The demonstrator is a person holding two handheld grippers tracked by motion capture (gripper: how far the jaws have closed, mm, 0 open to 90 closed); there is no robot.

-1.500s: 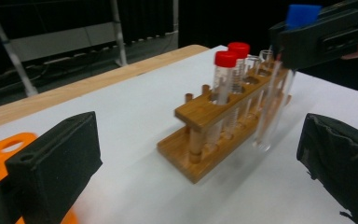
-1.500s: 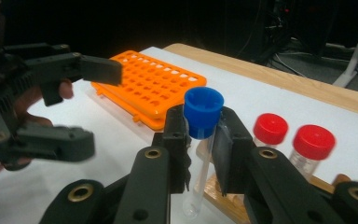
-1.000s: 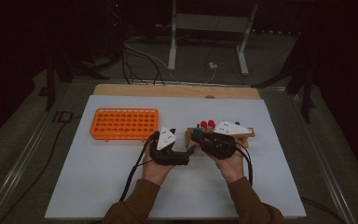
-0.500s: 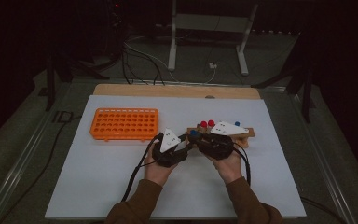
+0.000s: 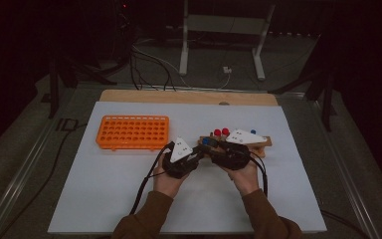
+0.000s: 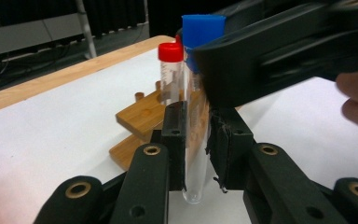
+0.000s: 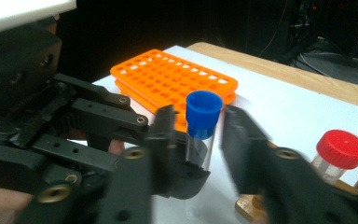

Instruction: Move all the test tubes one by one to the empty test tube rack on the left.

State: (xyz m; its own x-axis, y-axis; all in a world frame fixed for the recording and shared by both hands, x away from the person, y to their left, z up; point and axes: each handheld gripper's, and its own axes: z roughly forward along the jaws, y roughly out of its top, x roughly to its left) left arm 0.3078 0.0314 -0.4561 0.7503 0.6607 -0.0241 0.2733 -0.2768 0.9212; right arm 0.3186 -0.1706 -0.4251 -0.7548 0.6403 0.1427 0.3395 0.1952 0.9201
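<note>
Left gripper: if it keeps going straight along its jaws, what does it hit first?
The blue-capped tube already sits between the left gripper's jaws. Pushed straight on, it would likely meet the right gripper crossing just above and beyond, then the red-capped tube in the wooden rack. Depth is unclear.

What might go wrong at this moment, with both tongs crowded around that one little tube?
1. The left tongs clamp the blue-capped test tube on its smooth clear wall, off the table; it might slip or tilt as the right tongs, open around its cap, close.
2. The red-capped tube stands close behind in the wooden stand, so a stray swing could knock it.
</note>
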